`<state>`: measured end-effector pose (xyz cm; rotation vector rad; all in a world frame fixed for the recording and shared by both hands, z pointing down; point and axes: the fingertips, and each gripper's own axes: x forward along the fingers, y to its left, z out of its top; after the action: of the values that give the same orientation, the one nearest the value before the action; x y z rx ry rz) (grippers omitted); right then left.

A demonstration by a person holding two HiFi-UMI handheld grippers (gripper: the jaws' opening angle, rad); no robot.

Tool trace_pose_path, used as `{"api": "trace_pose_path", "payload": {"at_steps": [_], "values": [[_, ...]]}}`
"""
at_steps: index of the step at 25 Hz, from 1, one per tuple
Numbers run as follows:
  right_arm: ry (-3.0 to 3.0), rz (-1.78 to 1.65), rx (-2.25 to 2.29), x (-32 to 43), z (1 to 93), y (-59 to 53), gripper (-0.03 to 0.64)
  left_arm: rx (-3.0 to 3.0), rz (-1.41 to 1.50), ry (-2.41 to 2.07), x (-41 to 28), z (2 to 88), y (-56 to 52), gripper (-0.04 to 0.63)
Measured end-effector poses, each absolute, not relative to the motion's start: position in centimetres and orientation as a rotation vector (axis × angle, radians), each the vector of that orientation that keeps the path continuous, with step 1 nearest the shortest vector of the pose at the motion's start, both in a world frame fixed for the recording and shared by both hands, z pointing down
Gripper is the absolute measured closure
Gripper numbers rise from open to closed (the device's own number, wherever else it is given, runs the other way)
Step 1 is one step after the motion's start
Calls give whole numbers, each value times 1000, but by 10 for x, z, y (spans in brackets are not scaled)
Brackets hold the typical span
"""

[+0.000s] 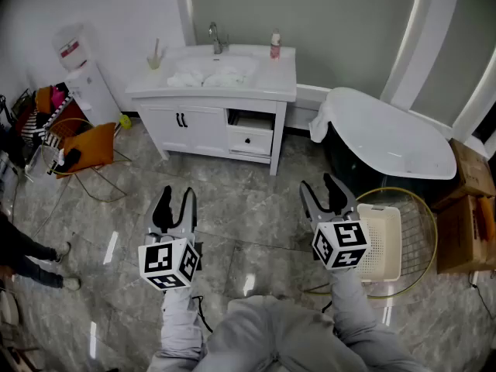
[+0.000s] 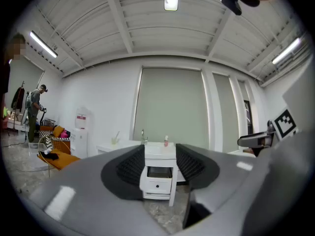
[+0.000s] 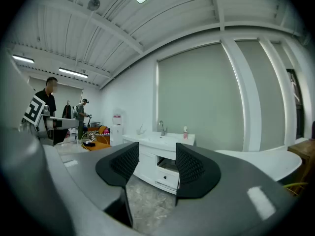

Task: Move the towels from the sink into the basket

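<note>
Task not begun: white towels [image 1: 209,77] lie in the distant sink [image 1: 246,59], the basket [image 1: 382,242] looks empty, and the left tongs [image 1: 175,200] and right tongs [image 1: 322,188] are spread, holding nothing.

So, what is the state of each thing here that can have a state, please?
White crumpled towels: lying in the white sink.
White plastic basket: empty, no towel inside.
White cabinet doors: shut.
Left gripper: open, empty.
Right gripper: open, empty.
</note>
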<state>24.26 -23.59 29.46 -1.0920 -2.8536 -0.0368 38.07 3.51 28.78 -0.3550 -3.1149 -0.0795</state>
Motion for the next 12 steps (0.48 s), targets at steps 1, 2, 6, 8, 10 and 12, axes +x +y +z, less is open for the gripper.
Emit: {"api": "trace_pose_path", "payload": {"at_steps": [1, 2, 6, 8, 10, 12], "values": [[-2856, -37, -1090, 243, 295, -236, 382, -355, -79, -3116, 381, 288, 36, 351], [-2857, -37, -1088, 243, 296, -236, 382, -356, -78, -3117, 382, 288, 36, 351], [-2860, -37, -1085, 243, 296, -237, 382, -355, -74, -3119, 382, 287, 36, 351], [-2861, -38, -1087, 242, 295, -236, 382, -356, -73, -3121, 381, 286, 36, 351], [-2864, -39, -1092, 242, 293, -235, 382, -358, -73, -3122, 380, 285, 37, 351], [-2864, -42, -1095, 242, 293, -233, 382, -361, -72, -3123, 381, 286, 38, 351]]}}
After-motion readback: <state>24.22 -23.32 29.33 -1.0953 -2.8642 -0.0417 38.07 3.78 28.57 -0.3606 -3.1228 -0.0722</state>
